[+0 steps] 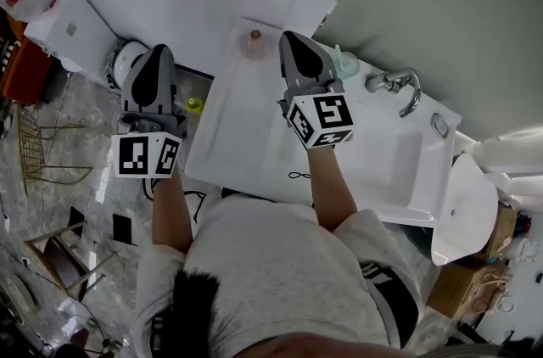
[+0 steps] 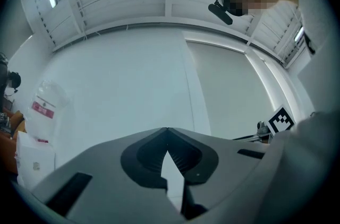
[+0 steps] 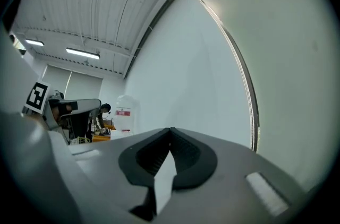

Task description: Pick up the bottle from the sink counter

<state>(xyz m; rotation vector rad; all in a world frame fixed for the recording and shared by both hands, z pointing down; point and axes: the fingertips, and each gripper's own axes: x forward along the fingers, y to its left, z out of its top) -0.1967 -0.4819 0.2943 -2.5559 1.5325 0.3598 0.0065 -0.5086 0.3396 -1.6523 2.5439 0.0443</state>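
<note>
- The white sink bench (image 1: pixel 242 140) lies under the right tongs (image 1: pixel 293 40) and to the right of the left tongs (image 1: pixel 153 55).
- Both tongs are pinched together at the tips, with nothing between them.
- The small pinkish clear bottle (image 1: pixel 254 43) stands on the bench's far corner, just left of the right tongs' tip, not touching it.

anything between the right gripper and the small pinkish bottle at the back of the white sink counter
Nothing visible. In the head view the small pinkish bottle stands on the white sink counter just left of the right gripper, only bare counter between them.
</note>
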